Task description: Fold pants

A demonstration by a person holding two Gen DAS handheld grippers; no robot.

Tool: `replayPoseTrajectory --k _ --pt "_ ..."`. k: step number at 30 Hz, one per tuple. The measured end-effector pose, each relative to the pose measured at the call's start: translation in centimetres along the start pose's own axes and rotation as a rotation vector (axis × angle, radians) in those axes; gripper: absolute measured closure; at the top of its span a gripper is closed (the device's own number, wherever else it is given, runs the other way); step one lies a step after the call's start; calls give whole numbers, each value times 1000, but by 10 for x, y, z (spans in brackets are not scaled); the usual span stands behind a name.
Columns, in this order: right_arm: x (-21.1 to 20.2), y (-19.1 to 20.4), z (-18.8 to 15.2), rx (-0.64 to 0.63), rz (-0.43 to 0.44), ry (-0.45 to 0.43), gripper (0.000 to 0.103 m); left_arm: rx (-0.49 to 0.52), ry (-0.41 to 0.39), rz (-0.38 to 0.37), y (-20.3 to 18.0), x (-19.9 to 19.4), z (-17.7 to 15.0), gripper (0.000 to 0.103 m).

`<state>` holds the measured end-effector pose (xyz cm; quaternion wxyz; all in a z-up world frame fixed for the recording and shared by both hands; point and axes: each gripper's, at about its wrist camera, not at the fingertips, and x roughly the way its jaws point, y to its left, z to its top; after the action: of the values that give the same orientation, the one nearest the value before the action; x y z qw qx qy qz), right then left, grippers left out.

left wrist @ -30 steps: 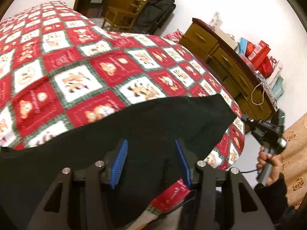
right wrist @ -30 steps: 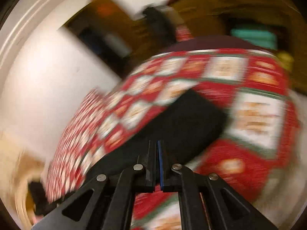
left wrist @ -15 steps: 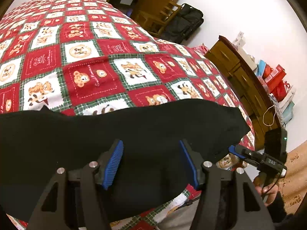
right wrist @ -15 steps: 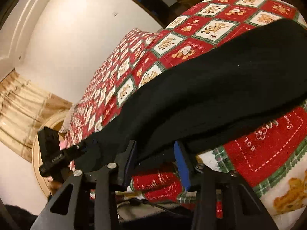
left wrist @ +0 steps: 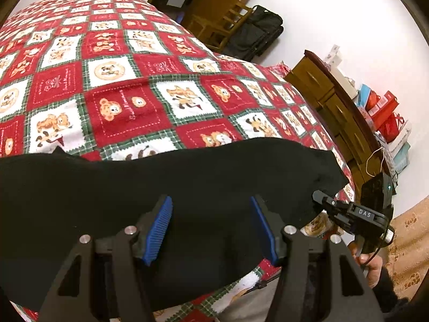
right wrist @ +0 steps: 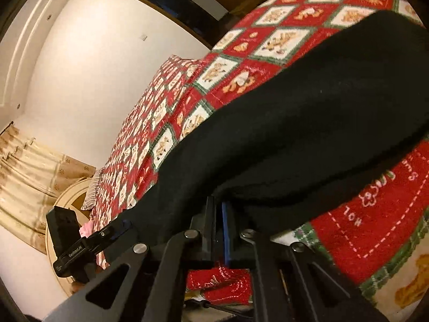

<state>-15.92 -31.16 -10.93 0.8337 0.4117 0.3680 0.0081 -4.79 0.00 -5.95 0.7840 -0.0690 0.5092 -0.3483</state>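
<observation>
Our right claw (right wrist: 218, 224) has just pinched shut on the near edge of the black pants (left wrist: 166, 187) lying lengthwise left-to-right along the bed's (left wrist: 128, 86) near side, while our left claw (left wrist: 211, 230) stands spread over them.

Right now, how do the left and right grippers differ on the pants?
The left gripper stands open over the pants, pads apart; the right gripper has just closed, jaws shut on the pants' near edge. The left sits mid-cloth; the right is at an end. Both have blue pads.
</observation>
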Motion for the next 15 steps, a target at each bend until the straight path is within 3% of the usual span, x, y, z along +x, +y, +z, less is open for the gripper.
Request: replayPoseTrajectory --k 6,12,15 --pt "-27 5 -11 -20 -18 16 100 5 -8 3 0 -3 1 41" --pt "-20 -7 -27 4 -58 80 98 5 -10 3 0 -1 2 41" --pt "-33 11 -21 -76 -73 66 98 20 -19 32 1 -4 3 41"
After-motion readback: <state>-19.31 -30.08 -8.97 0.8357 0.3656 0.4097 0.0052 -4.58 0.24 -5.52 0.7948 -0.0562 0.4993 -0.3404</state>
